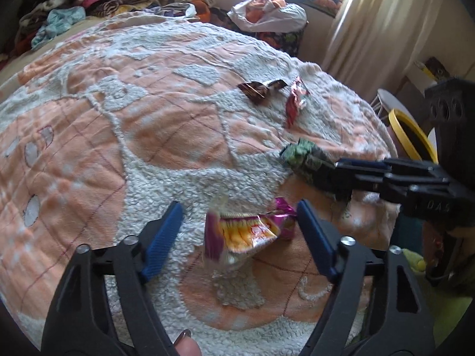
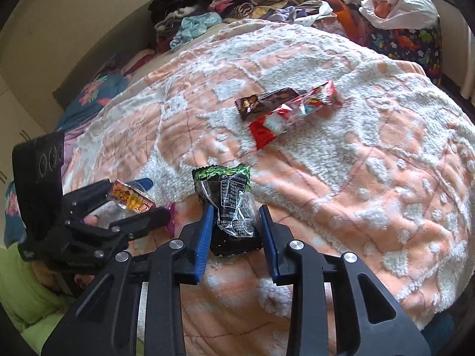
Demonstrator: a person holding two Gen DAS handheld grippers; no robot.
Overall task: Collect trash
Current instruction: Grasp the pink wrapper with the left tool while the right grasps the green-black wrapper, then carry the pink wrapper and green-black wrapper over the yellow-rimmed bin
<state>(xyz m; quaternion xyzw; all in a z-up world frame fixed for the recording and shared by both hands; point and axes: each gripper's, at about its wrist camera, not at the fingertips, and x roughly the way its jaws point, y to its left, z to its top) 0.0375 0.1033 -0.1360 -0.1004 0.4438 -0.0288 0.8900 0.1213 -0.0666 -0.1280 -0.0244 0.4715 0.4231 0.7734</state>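
Pickup step: left gripper (image 1: 237, 225) spread around the purple-yellow wrapper (image 1: 246, 234) at lower centre, right gripper (image 2: 236, 234) bracketing the green packet (image 2: 228, 201) (contact unclear); next, squeeze both

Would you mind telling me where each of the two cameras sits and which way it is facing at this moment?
Left wrist: on the left gripper, looking forward over the blanket at a purple-yellow wrapper between its open fingers; a fingertip shows at the bottom edge.
Right wrist: on the right gripper, looking at a green-black packet between its fingers, not clearly clamped.
Shared: each sees the other gripper, both wrappers, the brown wrapper and the red wrapper.
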